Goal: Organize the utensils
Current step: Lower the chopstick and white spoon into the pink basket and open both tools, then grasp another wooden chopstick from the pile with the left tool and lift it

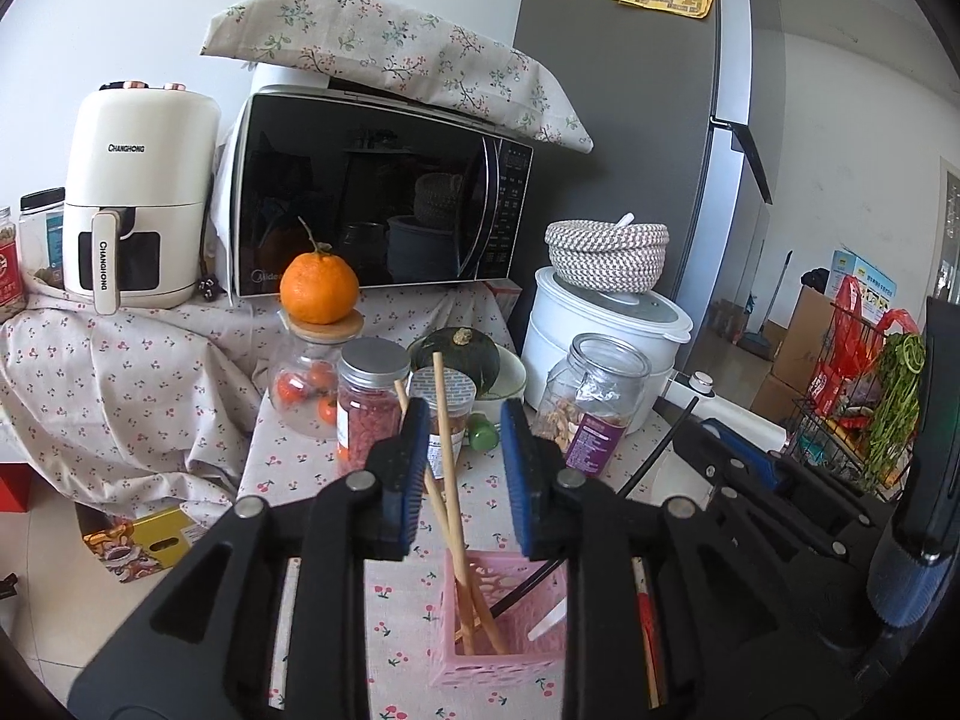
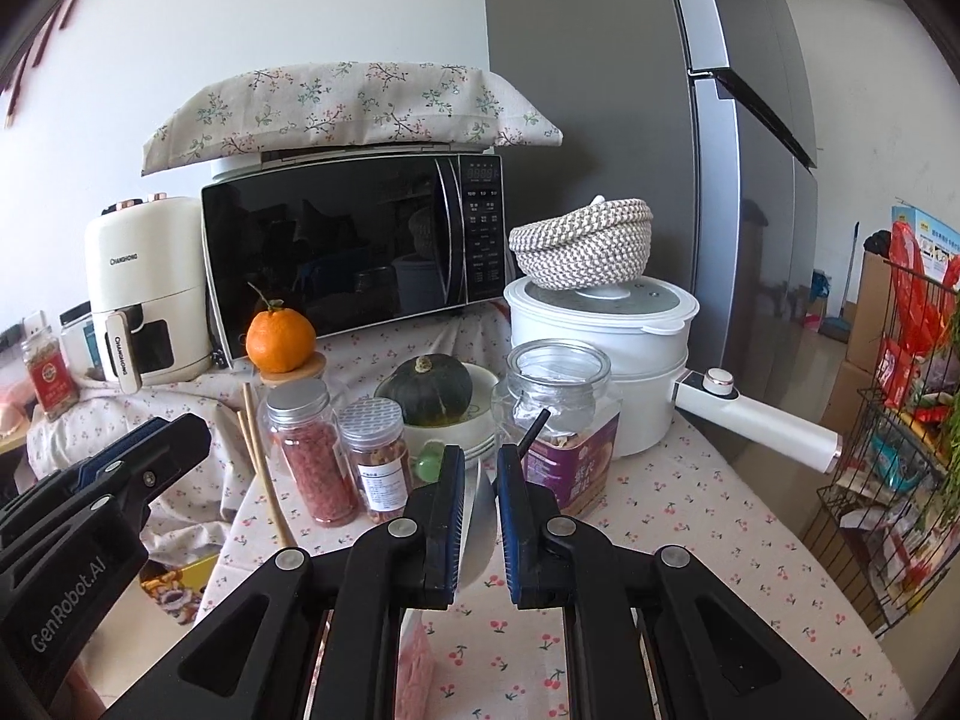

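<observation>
Fingers of the left gripper (image 1: 465, 468) stand apart above the pink holder (image 1: 501, 618), with 2 wooden chopsticks (image 1: 447, 468) rising between them out of the holder; whether either pad touches the sticks cannot be told. That pink holder sits on the cherry-print counter (image 1: 390, 630) and also holds a black stick (image 1: 654, 450) leaning out to the right and something white. On the right gripper (image 2: 480, 507), the fingers stand a little apart with a white spoon-like utensil (image 2: 477, 534) between them; whether they press on it is not clear. Just behind stand 2 silver-lidded jars (image 2: 312, 456), an open glass jar (image 2: 558, 420) with a purple label, and a green squash (image 2: 429, 387) in a white bowl. An orange (image 1: 318, 288) sits on a wooden jar lid. Farther back are a microwave (image 1: 372, 198), an air fryer (image 1: 141, 198), and a white cooker (image 2: 606, 342) carrying a woven basket (image 2: 582, 246).
</observation>
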Motion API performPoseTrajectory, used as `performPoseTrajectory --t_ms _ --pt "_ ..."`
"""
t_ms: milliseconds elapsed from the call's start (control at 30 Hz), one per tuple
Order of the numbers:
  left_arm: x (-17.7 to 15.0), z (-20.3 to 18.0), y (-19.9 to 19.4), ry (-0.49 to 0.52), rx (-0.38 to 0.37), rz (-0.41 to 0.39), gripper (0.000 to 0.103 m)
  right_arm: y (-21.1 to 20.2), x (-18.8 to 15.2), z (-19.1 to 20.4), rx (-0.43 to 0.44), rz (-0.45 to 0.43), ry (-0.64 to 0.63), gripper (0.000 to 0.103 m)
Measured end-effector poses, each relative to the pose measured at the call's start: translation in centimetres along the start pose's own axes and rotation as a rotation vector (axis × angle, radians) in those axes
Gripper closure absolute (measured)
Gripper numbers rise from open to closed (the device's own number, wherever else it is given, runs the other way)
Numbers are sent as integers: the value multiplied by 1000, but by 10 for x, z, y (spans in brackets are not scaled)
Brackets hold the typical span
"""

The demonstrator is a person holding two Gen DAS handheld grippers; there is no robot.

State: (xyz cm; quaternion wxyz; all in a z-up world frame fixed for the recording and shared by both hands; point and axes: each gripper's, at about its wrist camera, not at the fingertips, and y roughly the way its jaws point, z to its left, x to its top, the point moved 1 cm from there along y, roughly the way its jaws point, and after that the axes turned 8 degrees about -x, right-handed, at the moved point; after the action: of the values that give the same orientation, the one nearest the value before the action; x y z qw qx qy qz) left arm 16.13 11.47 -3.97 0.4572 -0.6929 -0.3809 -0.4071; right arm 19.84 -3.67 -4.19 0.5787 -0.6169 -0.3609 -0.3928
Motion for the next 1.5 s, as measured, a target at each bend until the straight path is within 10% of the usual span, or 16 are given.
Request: performPoseTrajectory --t_ms 167,733,1500 --pt "2 -3 -8 -4 1 7 64 -17 6 -6 19 -29 18 53" --pt "-11 -35 -43 -15 0 132 20 -63 7 -87 12 49 27 15" --pt "-83 -117 10 93 -43 518 20 -21 -55 -179 -153 425 -74 2"
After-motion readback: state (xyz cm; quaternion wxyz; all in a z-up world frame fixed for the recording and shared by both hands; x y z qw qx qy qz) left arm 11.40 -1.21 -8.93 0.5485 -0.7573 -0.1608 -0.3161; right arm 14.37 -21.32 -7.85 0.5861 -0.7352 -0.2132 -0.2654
